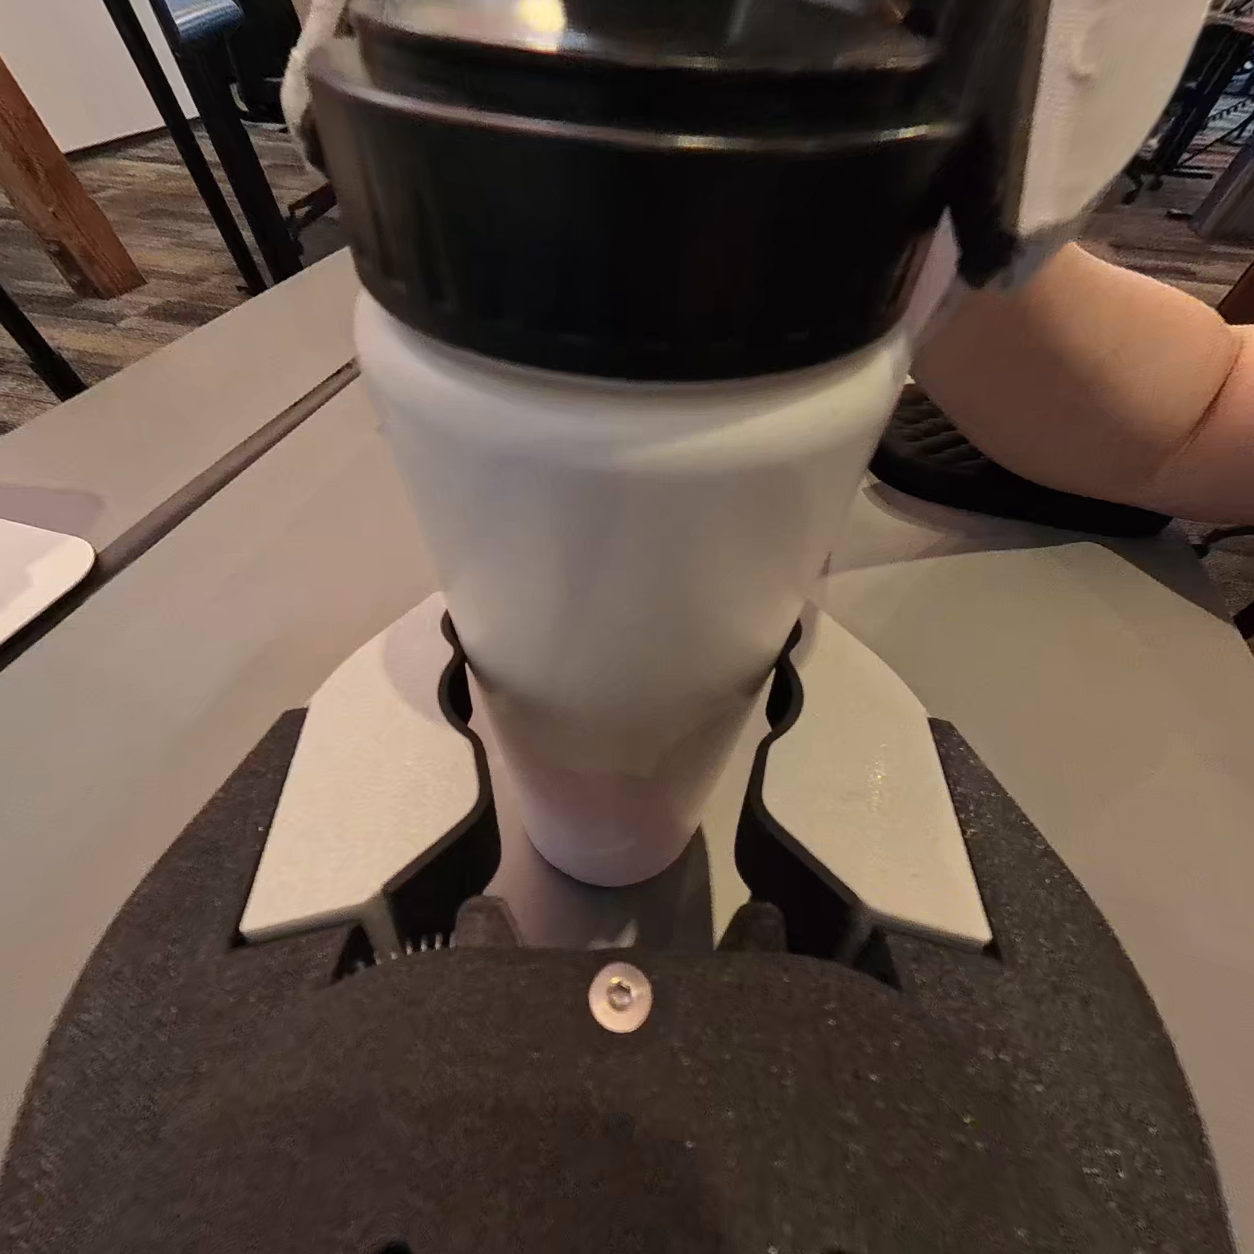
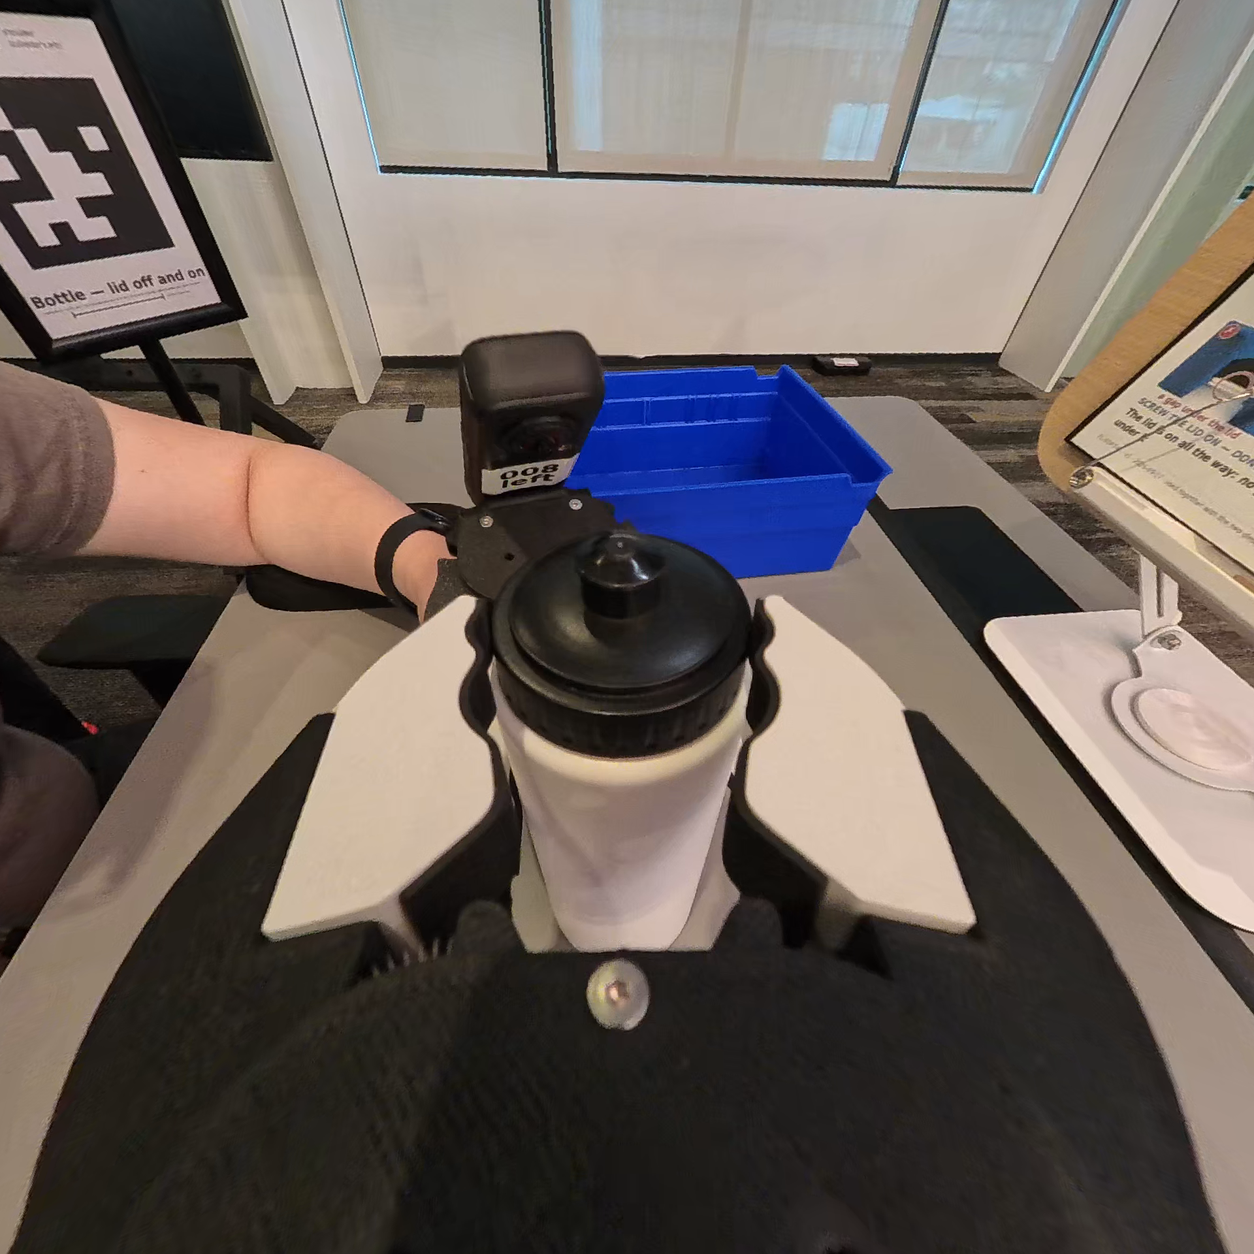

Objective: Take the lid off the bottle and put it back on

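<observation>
A white bottle with a black screw lid stands upright on the grey table. My left gripper is shut on the bottle's lower body, one finger on each side. In the right wrist view my right gripper is shut on the lid, its pads touching both sides, with the bottle body below. The lid sits on the bottle neck. The left gripper's body and camera show behind the bottle. One right finger shows beside the lid in the left wrist view.
A blue bin stands on the table behind the bottle. A white stand base holding a sheet is at the right. A framed sign stands at the back left. A person's arm reaches in from the left.
</observation>
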`<state>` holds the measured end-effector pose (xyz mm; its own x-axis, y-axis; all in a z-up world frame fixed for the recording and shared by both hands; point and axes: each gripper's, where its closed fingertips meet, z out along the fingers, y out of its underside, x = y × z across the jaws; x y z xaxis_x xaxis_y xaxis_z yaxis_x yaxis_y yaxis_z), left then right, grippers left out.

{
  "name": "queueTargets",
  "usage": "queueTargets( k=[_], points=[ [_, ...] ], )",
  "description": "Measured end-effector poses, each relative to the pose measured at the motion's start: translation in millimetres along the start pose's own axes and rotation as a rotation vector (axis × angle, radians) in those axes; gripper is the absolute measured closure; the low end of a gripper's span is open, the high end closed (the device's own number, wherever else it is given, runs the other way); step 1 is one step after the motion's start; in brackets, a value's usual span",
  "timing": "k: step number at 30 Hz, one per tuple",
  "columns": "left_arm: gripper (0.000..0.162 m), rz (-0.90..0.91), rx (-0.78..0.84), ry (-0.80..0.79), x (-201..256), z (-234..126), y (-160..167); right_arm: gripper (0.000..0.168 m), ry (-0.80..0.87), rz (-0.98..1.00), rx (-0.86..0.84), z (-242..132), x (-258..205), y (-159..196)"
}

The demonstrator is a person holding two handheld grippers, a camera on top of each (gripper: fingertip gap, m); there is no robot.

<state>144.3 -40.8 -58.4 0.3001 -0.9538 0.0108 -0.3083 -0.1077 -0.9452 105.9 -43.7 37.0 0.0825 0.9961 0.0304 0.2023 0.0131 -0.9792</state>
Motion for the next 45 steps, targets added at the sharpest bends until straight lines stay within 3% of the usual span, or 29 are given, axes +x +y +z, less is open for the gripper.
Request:
queueTargets(
  k=[16,18,22,26,31,40,45],
  points=[
    [0.076,-0.083,-0.064,-0.245,-26,-6,4,0.093,0.437,0.097,0.047,10,25,-3],
    [0.076,-0.081,-0.061,-0.240,-27,-7,4,0.094,0.396,0.065,0.022,11,24,-2],
    [0.076,-0.050,-0.055,-0.176,-23,-5,4,0.084,0.129,0.050,-0.033,7,11,2],
    [0.076,-0.025,-0.039,-0.107,-14,-1,2,0.098,0.040,0.063,0.030,-3,11,-2],
    [0.076,-0.038,-0.048,-0.122,-17,-2,3,0.098,0.105,0.059,0.014,-1,14,-2],
    [0.076,-0.091,-0.092,-0.312,-34,-10,6,0.098,0.470,0.130,0.069,7,25,-4],
    [0.073,-0.048,-0.015,-0.270,-34,-10,1,0.098,0.381,0.110,0.062,10,21,-5]
  ],
)
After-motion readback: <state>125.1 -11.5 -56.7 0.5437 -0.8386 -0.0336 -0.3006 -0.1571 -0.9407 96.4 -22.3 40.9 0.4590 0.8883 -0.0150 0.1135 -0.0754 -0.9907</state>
